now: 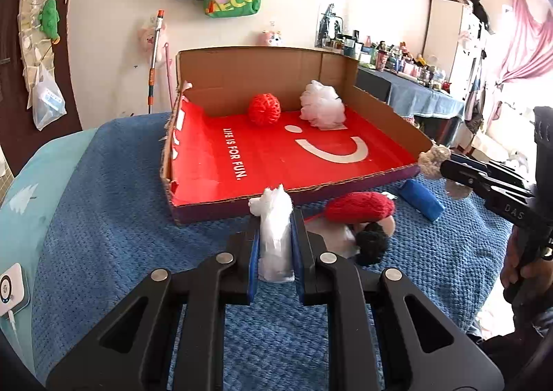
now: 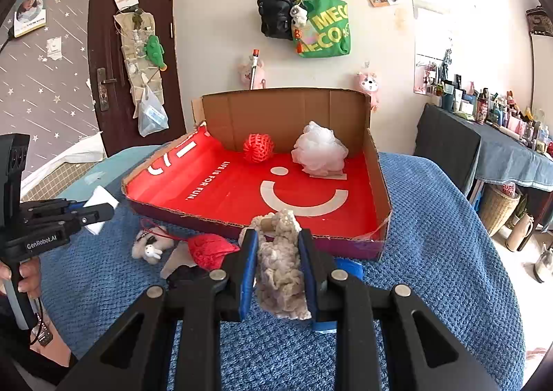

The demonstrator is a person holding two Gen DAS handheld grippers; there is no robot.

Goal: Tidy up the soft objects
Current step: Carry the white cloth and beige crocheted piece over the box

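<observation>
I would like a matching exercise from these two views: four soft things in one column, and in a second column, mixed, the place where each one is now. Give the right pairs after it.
Things
1. red knitted ball
2. white folded cloth
3. beige fluffy piece
4. blue roll

Places
A. lying on the blue blanket, outside the box
B. clamped in the right tongs
C. inside the cardboard box, near its back wall
D. clamped in the left tongs

Pairs: 1-C, 2-D, 3-B, 4-A
</observation>
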